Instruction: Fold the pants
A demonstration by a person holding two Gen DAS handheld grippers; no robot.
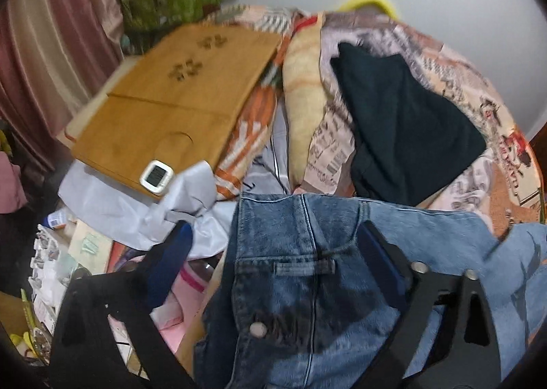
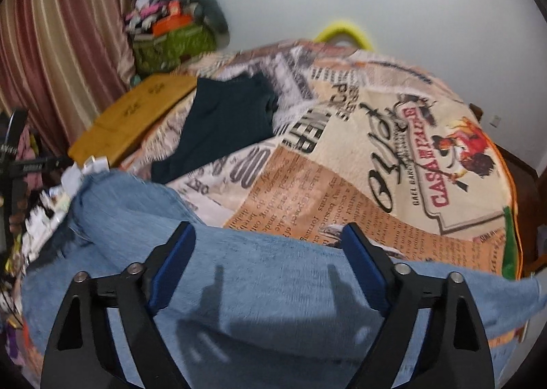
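Spread over the bed, a newspaper-print blanket [image 2: 359, 156] carries the blue jeans [image 2: 246, 286] nearest the cameras, their waistband with its metal button [image 1: 258, 329] lying between the left gripper [image 1: 273, 245], jaws spread wide around the denim. Right gripper [image 2: 268, 238] hovers over a smooth pale leg, jaws likewise wide apart and pinching nothing. Farther off lie a dark garment [image 1: 410, 136] and a wooden board [image 1: 177, 88], then the striped curtain [image 2: 65, 33].
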